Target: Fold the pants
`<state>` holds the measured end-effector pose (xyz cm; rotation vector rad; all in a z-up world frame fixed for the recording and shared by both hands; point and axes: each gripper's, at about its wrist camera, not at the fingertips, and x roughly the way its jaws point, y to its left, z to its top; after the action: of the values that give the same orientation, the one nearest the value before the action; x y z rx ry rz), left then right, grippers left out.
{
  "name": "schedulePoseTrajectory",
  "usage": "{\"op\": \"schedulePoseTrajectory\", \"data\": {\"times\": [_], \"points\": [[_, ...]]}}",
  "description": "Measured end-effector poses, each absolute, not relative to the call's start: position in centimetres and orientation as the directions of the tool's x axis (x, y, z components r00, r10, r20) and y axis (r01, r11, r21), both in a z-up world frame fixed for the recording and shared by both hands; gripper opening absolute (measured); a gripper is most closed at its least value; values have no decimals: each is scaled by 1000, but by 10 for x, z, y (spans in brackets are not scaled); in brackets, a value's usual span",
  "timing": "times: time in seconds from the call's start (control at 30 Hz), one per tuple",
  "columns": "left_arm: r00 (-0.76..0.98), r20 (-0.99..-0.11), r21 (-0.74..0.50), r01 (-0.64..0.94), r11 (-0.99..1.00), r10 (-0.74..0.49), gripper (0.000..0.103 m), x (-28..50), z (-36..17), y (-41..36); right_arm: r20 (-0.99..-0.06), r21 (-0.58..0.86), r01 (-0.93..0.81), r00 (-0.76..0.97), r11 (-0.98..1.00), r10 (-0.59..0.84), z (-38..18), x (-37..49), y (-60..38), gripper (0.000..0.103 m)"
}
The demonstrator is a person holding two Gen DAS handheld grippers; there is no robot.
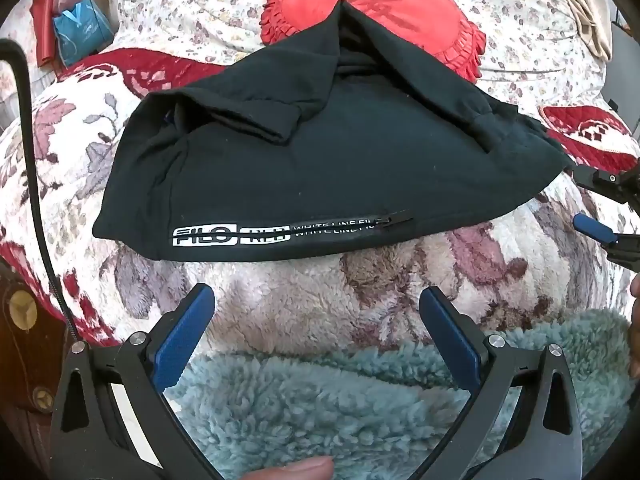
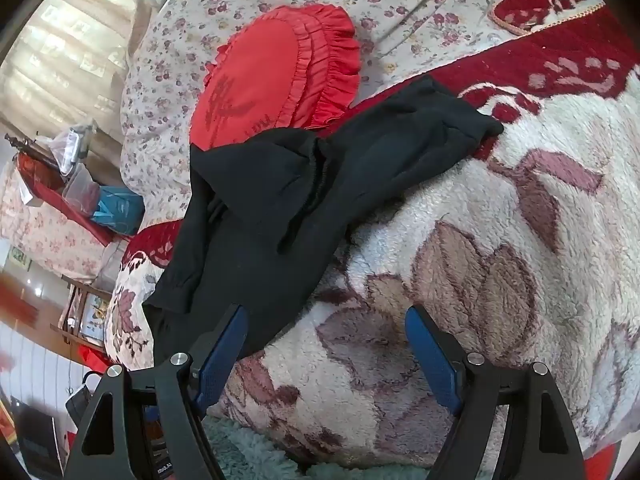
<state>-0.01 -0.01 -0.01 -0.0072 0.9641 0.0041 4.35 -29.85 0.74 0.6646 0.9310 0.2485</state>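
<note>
Black pants (image 1: 328,160) lie folded into a loose bundle on a fleecy floral blanket (image 1: 280,304), white lettering and a zipper along the near edge. My left gripper (image 1: 316,300) hangs open just in front of that edge, nothing between its blue pads. In the right wrist view the same pants (image 2: 280,200) stretch from the left up toward the middle. My right gripper (image 2: 326,320) is open over the blanket (image 2: 480,260), its left finger (image 2: 224,344) beside the pants' near corner. The right gripper's fingers (image 1: 596,228) also show at the right border of the left wrist view.
A red frilled cushion (image 1: 380,16) lies behind the pants on a flowered quilt (image 1: 200,8). A teal fleece (image 1: 320,408) covers the near edge. A bed edge with a blue bag (image 2: 116,208) and clutter is at the left. A person's finger (image 1: 296,468) shows at the bottom.
</note>
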Motion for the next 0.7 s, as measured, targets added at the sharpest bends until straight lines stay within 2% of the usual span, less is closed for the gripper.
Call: {"op": "schedulePoseTrajectory", "data": {"times": [0.7], "points": [[588,-809,10,-6,1000,12,102,0,0,-1,-657,632,86,586,770,474,8,43,-300,80]]}}
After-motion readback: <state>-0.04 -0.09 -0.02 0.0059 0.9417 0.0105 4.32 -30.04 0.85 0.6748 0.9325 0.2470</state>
